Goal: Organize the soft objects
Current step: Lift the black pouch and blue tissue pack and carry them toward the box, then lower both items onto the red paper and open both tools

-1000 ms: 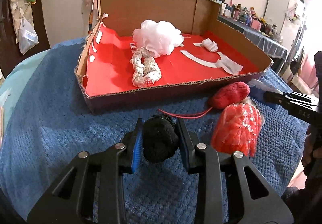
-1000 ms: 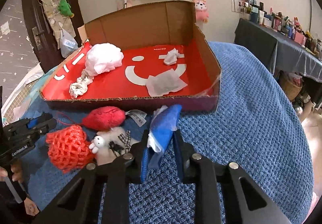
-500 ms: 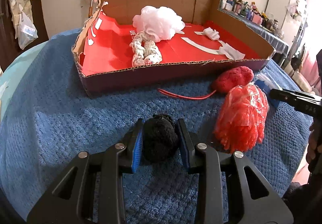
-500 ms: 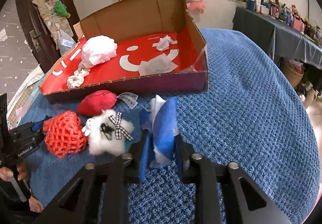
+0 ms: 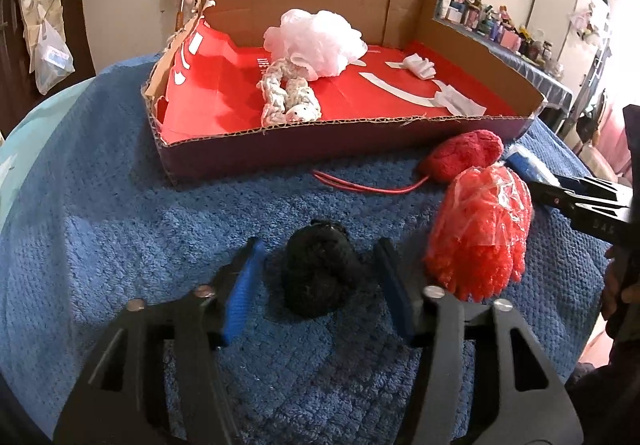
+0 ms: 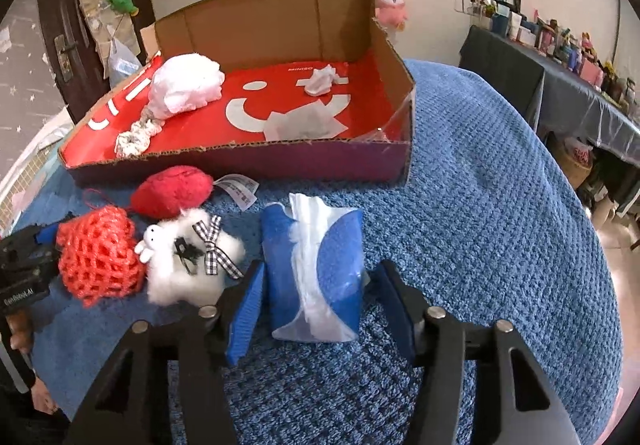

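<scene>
A black fuzzy pom-pom (image 5: 320, 271) lies on the blue towel between the jaws of my left gripper (image 5: 318, 295), which are opening; the pads stand clear of it. A blue tissue pack (image 6: 318, 269) lies flat between the opening jaws of my right gripper (image 6: 316, 309), untouched by the pads. Beside them lie a red mesh puff (image 5: 482, 235) (image 6: 98, 255), a red plush (image 5: 464, 159) (image 6: 172, 191) and a white fluffy toy with a checked bow (image 6: 192, 263). The cardboard box (image 5: 320, 149) (image 6: 248, 161) holds a white bath puff (image 5: 316, 43) and a braided scrunchie (image 5: 288, 99).
White tissues (image 6: 304, 123) lie in the box's right half. The blue towel (image 6: 500, 205) covers a rounded surface that drops away at the right. A dark cluttered side table (image 6: 560, 77) stands at the far right, a door (image 6: 68, 33) at the left.
Both grippers have opened and let go: the black pom-pom now rests free on the towel, and the blue tissue pack has dropped flat from its upright pinch.
</scene>
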The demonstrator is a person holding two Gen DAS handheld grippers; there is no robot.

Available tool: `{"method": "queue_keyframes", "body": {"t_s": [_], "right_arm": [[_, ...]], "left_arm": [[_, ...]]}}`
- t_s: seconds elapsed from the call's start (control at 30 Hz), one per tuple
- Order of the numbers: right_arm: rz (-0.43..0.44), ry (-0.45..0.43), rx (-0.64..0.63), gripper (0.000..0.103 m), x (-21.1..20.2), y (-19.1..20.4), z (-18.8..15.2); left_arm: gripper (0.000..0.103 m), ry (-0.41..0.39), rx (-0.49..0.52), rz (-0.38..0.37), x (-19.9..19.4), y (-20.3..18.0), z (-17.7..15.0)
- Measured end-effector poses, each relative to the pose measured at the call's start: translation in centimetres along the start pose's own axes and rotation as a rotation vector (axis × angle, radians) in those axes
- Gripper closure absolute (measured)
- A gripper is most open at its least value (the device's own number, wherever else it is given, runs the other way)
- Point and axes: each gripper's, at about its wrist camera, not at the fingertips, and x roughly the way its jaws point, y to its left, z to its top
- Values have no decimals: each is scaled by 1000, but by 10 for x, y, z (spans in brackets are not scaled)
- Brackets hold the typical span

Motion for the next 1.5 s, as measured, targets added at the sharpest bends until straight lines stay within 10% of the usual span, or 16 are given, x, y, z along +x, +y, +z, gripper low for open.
{"method": "queue_keyframes", "body": {"t_s": [0.17, 0.73, 1.5], "right_arm": [[4, -36, -28, 69, -8, 5, 0], [187, -149, -49, 74, -52, 25, 35], [351, 143, -211, 73, 78, 49, 135]], "left_arm": [[72, -9, -20, -18, -5, 4, 1], [72, -142, 108, -148, -33, -32, 65], [72, 143, 280, -195, 85, -43, 137]]}}
